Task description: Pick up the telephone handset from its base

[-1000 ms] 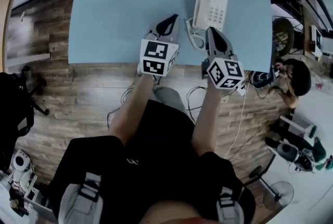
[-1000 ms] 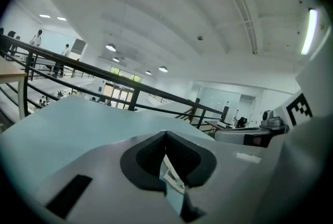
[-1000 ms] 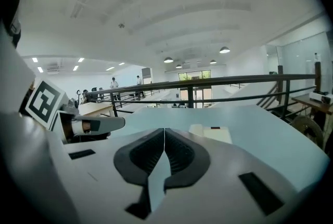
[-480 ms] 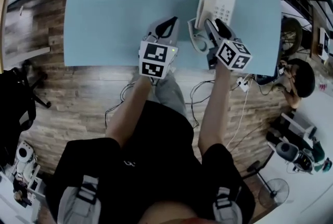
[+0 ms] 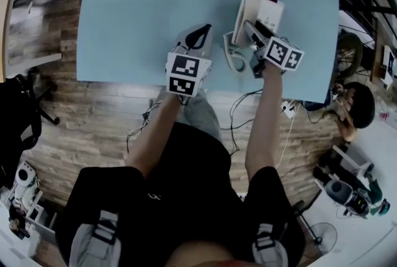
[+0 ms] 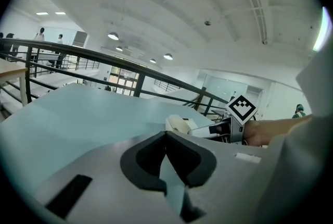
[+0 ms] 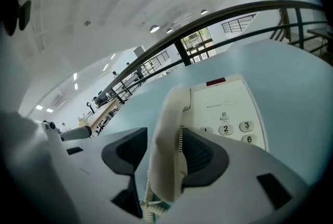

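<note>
Right gripper (image 5: 255,33) moved from the bench (image 5: 136,11) edge to the base (image 7: 229,103) — jaws just opened, spread astride the handset (image 7: 167,129). Left gripper (image 6: 166,146) pressed together.

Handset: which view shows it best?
Right gripper view: the handset fills the centre, close up, coiled cord showing. Head view shows it small and partly covered. Left gripper view catches only a distant pale end, likely it.

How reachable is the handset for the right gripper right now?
Probably yes: the right gripper has just been opening its jaws, which straddle the handset on its base, not yet clamped. Nothing blocks it.
</note>
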Demonstrator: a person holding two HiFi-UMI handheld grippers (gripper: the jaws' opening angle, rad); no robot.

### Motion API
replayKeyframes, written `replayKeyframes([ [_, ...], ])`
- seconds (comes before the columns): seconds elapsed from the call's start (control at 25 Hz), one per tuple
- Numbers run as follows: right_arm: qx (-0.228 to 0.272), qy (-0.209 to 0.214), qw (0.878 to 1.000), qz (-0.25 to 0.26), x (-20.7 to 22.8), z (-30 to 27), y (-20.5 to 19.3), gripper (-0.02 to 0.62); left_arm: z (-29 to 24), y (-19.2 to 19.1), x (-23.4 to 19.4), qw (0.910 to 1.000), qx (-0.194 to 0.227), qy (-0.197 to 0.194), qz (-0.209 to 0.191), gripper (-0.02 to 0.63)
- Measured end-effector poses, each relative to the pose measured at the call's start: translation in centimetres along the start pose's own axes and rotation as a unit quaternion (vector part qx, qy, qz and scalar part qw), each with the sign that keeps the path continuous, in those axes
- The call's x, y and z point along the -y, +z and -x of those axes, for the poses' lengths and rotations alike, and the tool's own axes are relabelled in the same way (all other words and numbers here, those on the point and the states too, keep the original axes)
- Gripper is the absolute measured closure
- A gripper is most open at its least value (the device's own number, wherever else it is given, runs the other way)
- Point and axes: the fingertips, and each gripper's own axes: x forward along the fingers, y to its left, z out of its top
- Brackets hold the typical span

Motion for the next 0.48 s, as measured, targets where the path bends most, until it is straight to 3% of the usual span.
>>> replayKeyframes([
  [0.12, -0.008, 0.015, 1.0, -0.016, -0.4, -0.6, 0.0, 0.445, 0.4, 0.8, -0.5, 0.9999, 0.008, 0.011, 0.001, 0.606],
  [0.48, 0.006, 0.003, 1.0, -0.007, -2.7, -0.3, 0.7, 0.512, 0.6, 3.8, -0.3, 0.999, 0.039, 0.018, -0.008, 0.606],
])
